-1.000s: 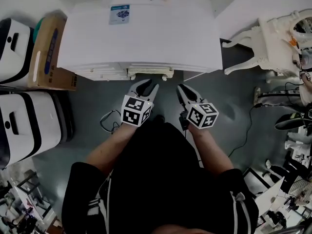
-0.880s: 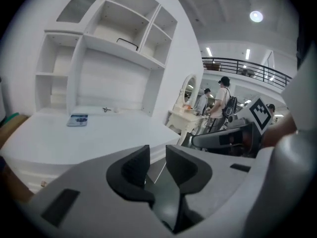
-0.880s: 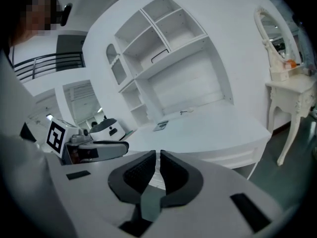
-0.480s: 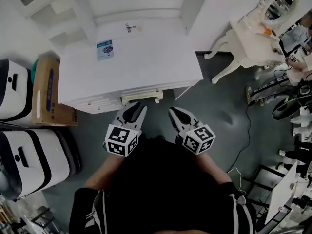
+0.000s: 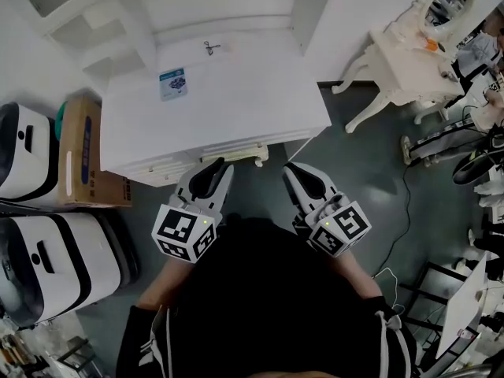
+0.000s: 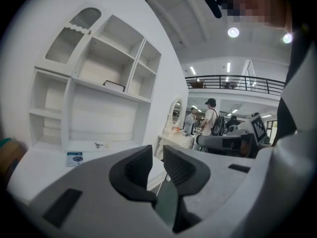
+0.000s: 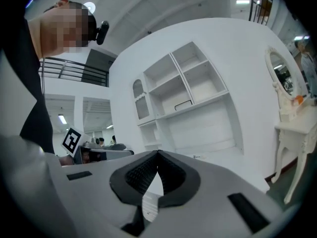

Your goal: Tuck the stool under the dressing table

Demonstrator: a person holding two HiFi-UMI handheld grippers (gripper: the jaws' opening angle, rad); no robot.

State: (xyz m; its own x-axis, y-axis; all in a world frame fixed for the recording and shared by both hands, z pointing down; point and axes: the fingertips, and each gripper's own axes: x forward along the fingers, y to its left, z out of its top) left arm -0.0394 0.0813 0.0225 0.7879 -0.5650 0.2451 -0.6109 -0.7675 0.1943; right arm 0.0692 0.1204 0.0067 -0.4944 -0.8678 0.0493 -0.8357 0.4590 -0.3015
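The stool (image 5: pixel 232 153) is cream-white and sits under the front edge of the large white dressing table (image 5: pixel 236 93); only its front rim shows. Both grippers hover in front of it, above the grey floor, touching nothing. My left gripper (image 5: pixel 218 167) points at the stool's left end, and in the left gripper view its jaws (image 6: pixel 157 155) stand a narrow gap apart with nothing between them. My right gripper (image 5: pixel 293 170) points at the stool's right end. The right gripper view shows it (image 7: pixel 158 155) shut and empty, fingertips touching.
A shelf unit (image 6: pixel 99 83) rises at the table's back. A cardboard box (image 5: pixel 79 152) and two white-and-black cases (image 5: pixel 47 258) stand at the left. An ornate white vanity (image 5: pixel 409 61) with an oval mirror stands at the right, near cables (image 5: pixel 402 211) and stands. People (image 6: pixel 210 118) stand far off.
Both grippers have risen toward the head camera and drawn back a little from the stool. The left jaws have narrowed. The stool has stayed under the table.
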